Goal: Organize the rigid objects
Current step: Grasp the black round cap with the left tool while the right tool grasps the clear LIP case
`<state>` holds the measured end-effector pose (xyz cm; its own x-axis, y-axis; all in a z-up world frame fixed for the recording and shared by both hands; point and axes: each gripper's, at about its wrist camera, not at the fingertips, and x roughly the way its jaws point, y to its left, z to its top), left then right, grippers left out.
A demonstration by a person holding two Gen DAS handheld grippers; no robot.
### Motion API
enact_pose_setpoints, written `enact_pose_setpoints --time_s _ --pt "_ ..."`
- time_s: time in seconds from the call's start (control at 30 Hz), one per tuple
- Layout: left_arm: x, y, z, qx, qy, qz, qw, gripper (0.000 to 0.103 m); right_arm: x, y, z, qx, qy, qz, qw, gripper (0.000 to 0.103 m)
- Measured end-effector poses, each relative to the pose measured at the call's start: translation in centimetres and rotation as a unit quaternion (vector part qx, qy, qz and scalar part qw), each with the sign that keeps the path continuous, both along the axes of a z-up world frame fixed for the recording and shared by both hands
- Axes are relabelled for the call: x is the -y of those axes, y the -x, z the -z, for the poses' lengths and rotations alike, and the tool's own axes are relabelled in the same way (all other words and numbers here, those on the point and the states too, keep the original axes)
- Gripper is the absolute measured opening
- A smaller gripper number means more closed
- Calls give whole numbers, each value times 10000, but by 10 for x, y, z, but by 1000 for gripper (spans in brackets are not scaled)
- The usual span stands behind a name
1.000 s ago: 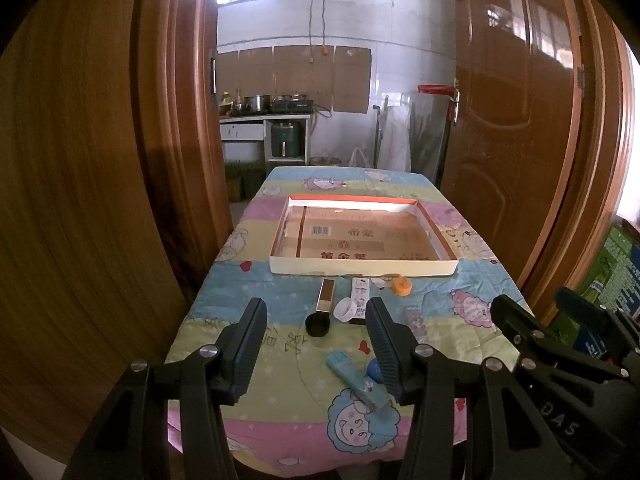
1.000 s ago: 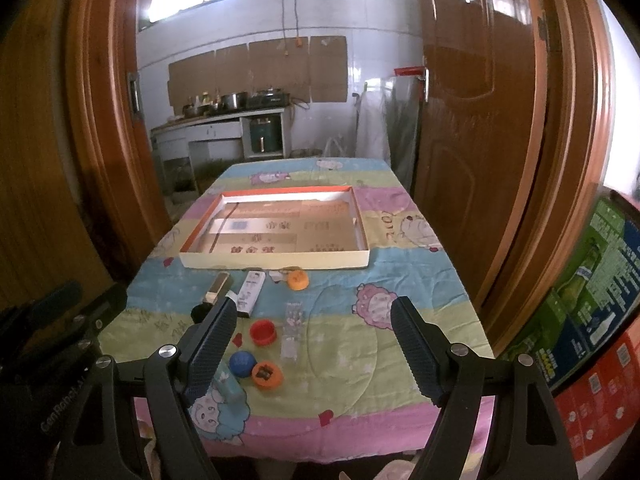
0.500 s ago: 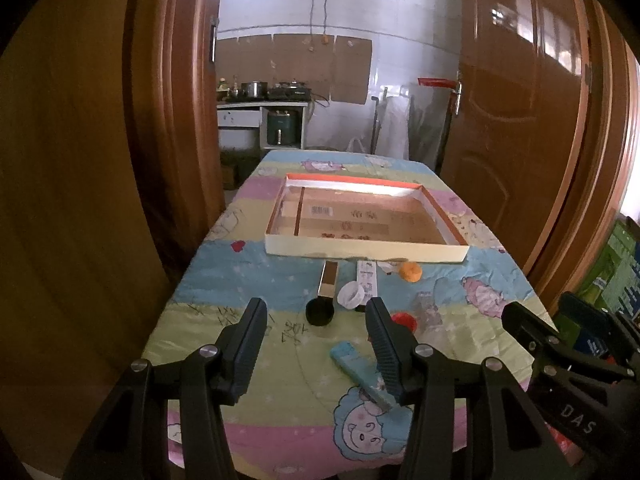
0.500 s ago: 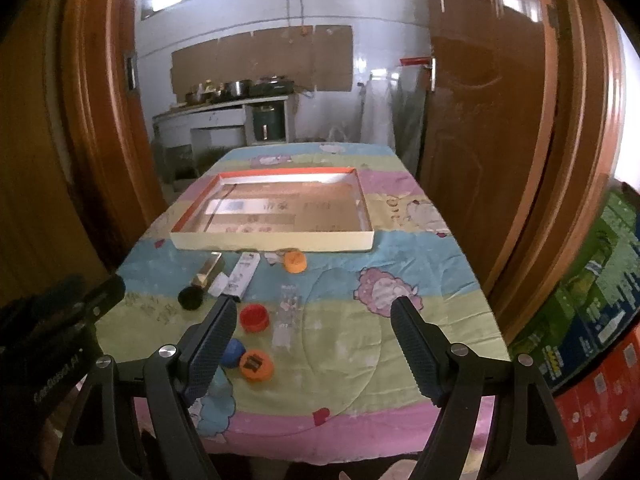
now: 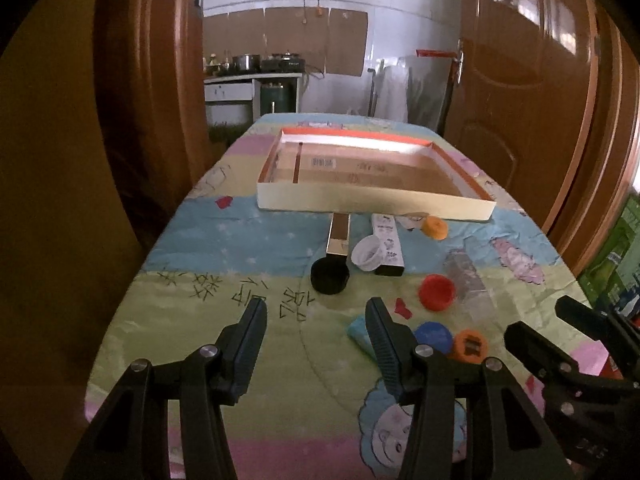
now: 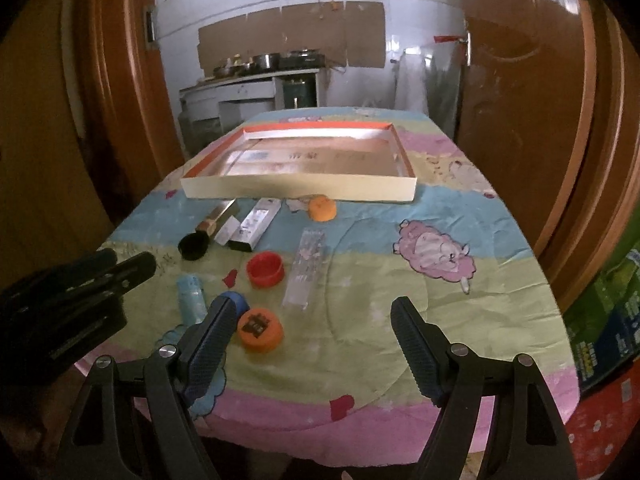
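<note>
A shallow cardboard box (image 5: pixel 372 202) (image 6: pixel 296 190) with orange inner walls lies mid-table, nothing in it. In front of it are scattered a black cap (image 5: pixel 330 276) (image 6: pixel 193 246), a gold bar box (image 5: pixel 338 234), a white box (image 5: pixel 387 246) (image 6: pixel 256 226), a white cap (image 5: pixel 366 254), orange caps (image 5: pixel 435 227) (image 6: pixel 322 208) (image 6: pixel 260 330), a red cap (image 5: pixel 437 292) (image 6: pixel 265 269), a blue cap (image 5: pixel 433 334), a teal tube (image 6: pixel 190 298) and a clear packet (image 6: pixel 306 272). My left gripper (image 5: pixel 316 320) is open above the near table. My right gripper (image 6: pixel 312 320) is open, empty.
A cartoon-print cloth covers the table (image 6: pixel 440 280). Brown wooden doors (image 5: pixel 528 92) flank both sides. A kitchen counter with pots (image 5: pixel 256 72) stands behind the table. Green and red cartons (image 6: pixel 608 320) sit low at the right.
Both grippers have moved forward and lower toward the table, so the caps and boxes now appear larger and nearer. Both stay open; nothing on the table has shifted.
</note>
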<state>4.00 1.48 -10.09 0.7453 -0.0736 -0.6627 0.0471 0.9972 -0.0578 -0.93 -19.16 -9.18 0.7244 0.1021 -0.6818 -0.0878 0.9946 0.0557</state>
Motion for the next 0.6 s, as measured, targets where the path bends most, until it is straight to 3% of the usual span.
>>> enact_pose_setpoints --time_s 0.4,0.6 --pt "0 -54 27 -553 100 173 9983 46 6 -48 18 -300 -297 106 9991 81" --pt "5 -66 32 -513 -74 209 9984 46 7 -64 28 -498 -418 82 9979 81"
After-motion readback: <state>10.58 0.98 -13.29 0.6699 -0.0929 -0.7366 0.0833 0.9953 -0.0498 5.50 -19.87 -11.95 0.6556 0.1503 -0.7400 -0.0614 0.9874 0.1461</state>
